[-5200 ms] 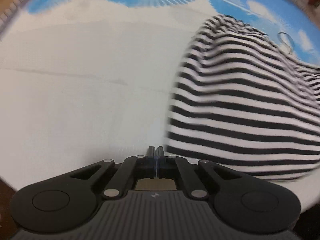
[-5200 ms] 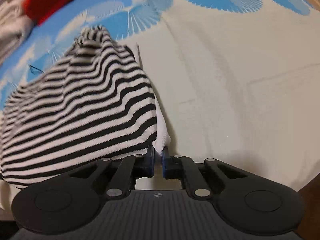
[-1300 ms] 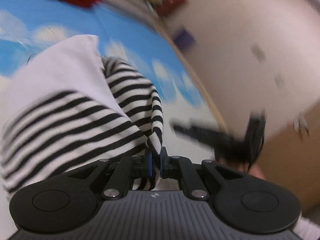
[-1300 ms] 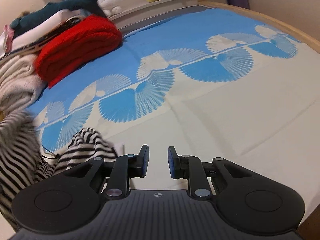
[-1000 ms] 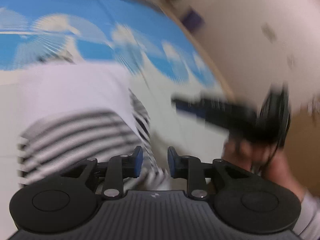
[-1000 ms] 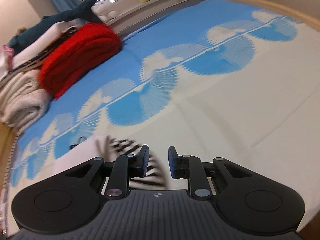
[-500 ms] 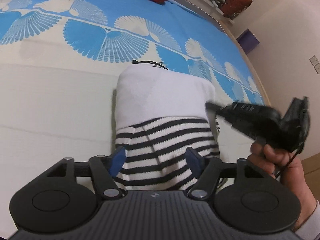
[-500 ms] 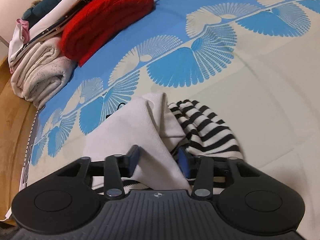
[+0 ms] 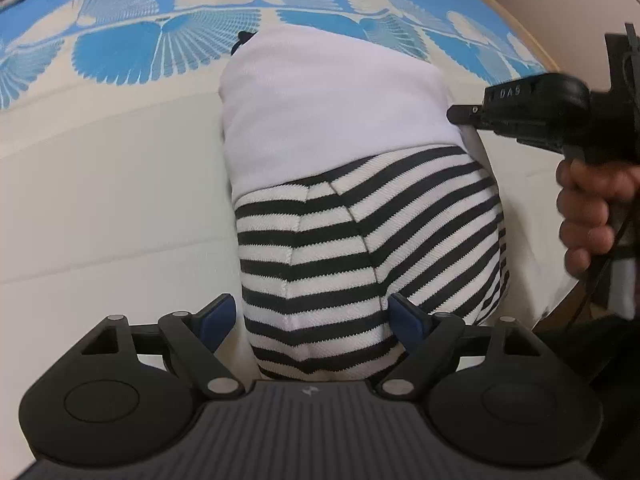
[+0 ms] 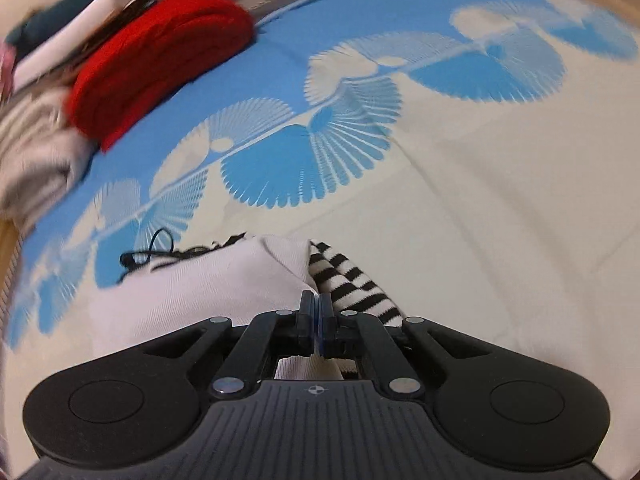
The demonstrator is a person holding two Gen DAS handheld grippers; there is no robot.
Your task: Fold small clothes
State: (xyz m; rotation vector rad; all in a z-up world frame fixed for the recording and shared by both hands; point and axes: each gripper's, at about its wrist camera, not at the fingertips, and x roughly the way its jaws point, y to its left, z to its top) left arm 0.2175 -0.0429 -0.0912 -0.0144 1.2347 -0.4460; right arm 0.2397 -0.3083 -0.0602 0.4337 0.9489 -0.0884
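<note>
The striped garment (image 9: 360, 240) is laid folded on the bedspread (image 9: 100, 184), directly ahead of the left gripper (image 9: 316, 316), with a white panel turned over its far half and black-and-white stripes showing on the near half. The left fingers (image 9: 216, 314) are spread wide apart, one at each side of the striped near edge; nothing is held between them. Half a second earlier they were already apart in the same manner, whereas 1.3 s ago they were pinched on the striped cloth, which was then lifted and bunched.

The right gripper (image 10: 316, 320) is seen from its own camera with its fingers brought together, a thin strip of pale cloth caught between the blue pads at the garment's corner, where the white panel meets the stripes. Half a second earlier these fingers were held apart above the same corner, and a second ago they were open over the bedspread with the garment off to their left. In the left view the same gripper (image 9: 520, 112) is seen at the garment's right edge, gripped by the right hand (image 9: 592, 216).

A black cord (image 10: 148, 252) is seen at the garment's far left corner. Beyond the right gripper and to its left, a red knit (image 10: 160, 64) is stacked with other folded textiles (image 10: 36, 160); that part of the view is blurred.
</note>
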